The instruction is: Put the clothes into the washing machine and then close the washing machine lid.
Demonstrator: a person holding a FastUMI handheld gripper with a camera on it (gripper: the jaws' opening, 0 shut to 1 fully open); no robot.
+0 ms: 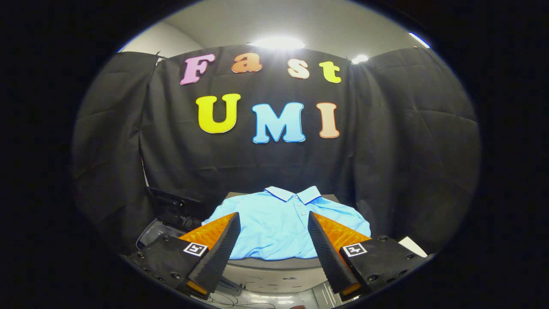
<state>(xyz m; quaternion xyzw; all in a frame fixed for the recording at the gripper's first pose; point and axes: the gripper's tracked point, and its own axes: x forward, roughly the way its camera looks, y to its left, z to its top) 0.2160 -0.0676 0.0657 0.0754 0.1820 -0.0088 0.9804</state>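
Nothing done yet, by the look of it: light blue polo shirt (285, 223) lying spread, collar away from the tool, on a flat dark surface (274, 262) just ahead of the gripper (271, 240). Fingers wide apart, gripping nothing, framing the shirt's near hem from either side without touching it. Off to the left and lower, a dark hinged lid (173, 201) standing up over a greyish opening (156, 234), probably the washing machine, contents too dim to tell. Still to do, judging from this: grab the shirt, carry it left into that opening, then swing the lid down
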